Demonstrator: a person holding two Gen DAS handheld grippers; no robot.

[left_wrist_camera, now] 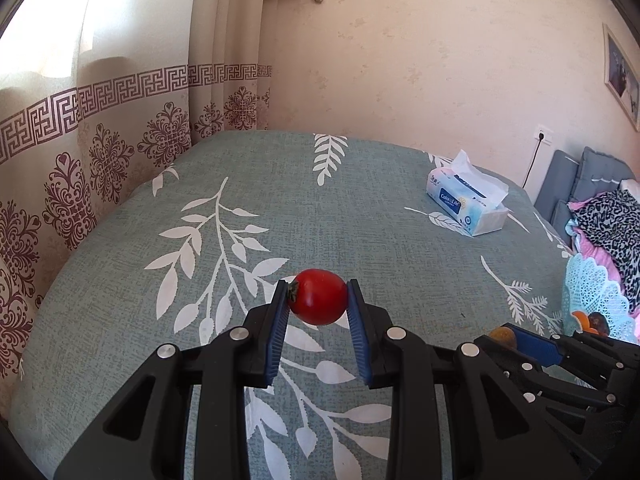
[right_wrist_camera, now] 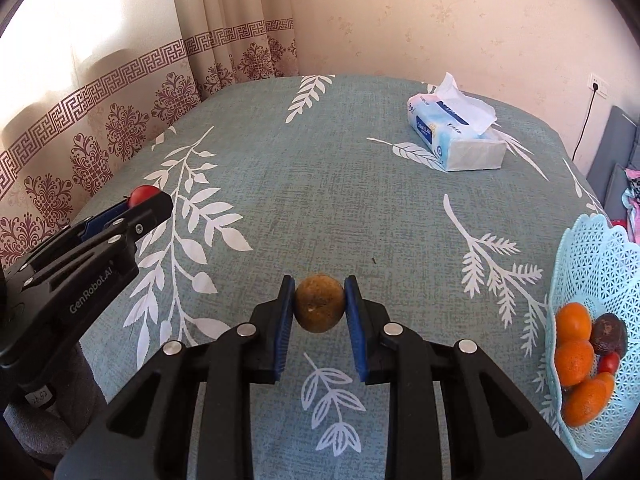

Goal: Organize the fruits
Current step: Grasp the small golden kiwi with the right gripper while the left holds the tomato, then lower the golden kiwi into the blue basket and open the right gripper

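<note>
My left gripper (left_wrist_camera: 318,298) is shut on a red tomato (left_wrist_camera: 319,296) and holds it above the table. It shows at the left of the right wrist view (right_wrist_camera: 138,202), with the tomato (right_wrist_camera: 143,194) at its tip. My right gripper (right_wrist_camera: 320,304) is shut on a brownish-yellow round fruit (right_wrist_camera: 320,303), also above the table. It shows at the lower right of the left wrist view (left_wrist_camera: 516,338). A light blue lattice basket (right_wrist_camera: 596,264) at the right holds oranges (right_wrist_camera: 574,322), a dark fruit (right_wrist_camera: 609,333) and a small tomato (right_wrist_camera: 609,362).
The table has a grey-green cloth with white leaves (right_wrist_camera: 320,184). A tissue pack (right_wrist_camera: 456,136) lies at the far right of it. Curtains (left_wrist_camera: 100,128) hang along the left side. A wall is behind, with a socket and cable (right_wrist_camera: 600,84) and clothing at the right.
</note>
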